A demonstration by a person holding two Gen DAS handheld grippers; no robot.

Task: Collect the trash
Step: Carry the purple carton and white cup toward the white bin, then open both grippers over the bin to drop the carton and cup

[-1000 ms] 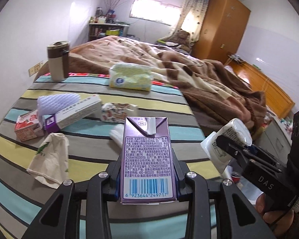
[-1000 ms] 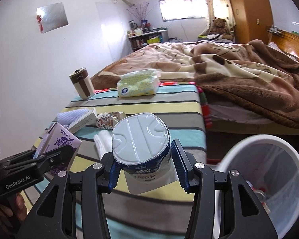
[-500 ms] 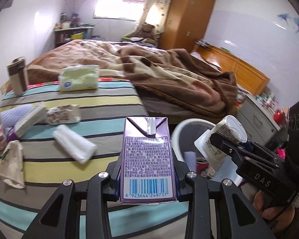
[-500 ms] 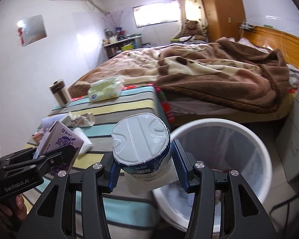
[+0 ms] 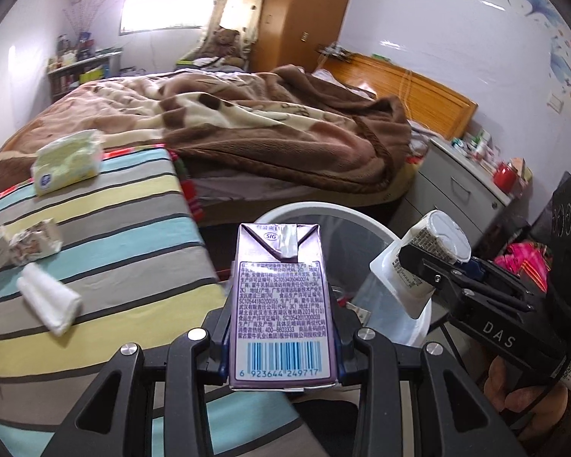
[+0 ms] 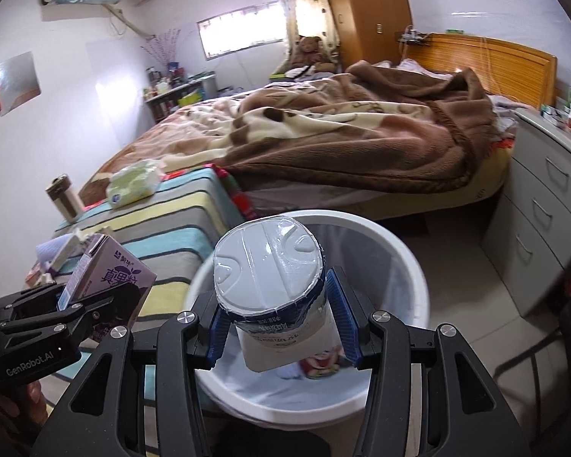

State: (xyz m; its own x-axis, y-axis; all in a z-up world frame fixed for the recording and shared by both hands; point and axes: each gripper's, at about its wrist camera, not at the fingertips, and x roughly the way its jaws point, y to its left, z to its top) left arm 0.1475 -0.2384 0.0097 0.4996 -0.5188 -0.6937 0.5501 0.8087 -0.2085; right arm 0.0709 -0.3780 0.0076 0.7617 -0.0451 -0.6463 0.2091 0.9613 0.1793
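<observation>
My left gripper [image 5: 281, 327] is shut on a purple milk carton [image 5: 279, 304], barcode facing the camera; the carton also shows in the right wrist view [image 6: 110, 278]. My right gripper [image 6: 278, 312] is shut on a white yogurt cup [image 6: 270, 270] with a foil lid, held over the white trash bin [image 6: 407, 266]. The cup also shows in the left wrist view [image 5: 430, 251], above the bin's rim [image 5: 316, 209]. The bin stands on the floor beside the striped table [image 5: 114, 243] and holds some trash.
On the striped table lie a rolled white tissue [image 5: 49, 304], a crumpled wrapper [image 5: 34, 236] and a green tissue pack [image 5: 68, 160]. A brown tumbler [image 6: 63, 198] stands at its far end. A bed with a brown blanket [image 6: 342, 133] and a grey drawer cabinet [image 6: 544, 205] flank the bin.
Both grippers have swung right, away from the table, with their loads. The bin has come into full view and now lies under the cup.
</observation>
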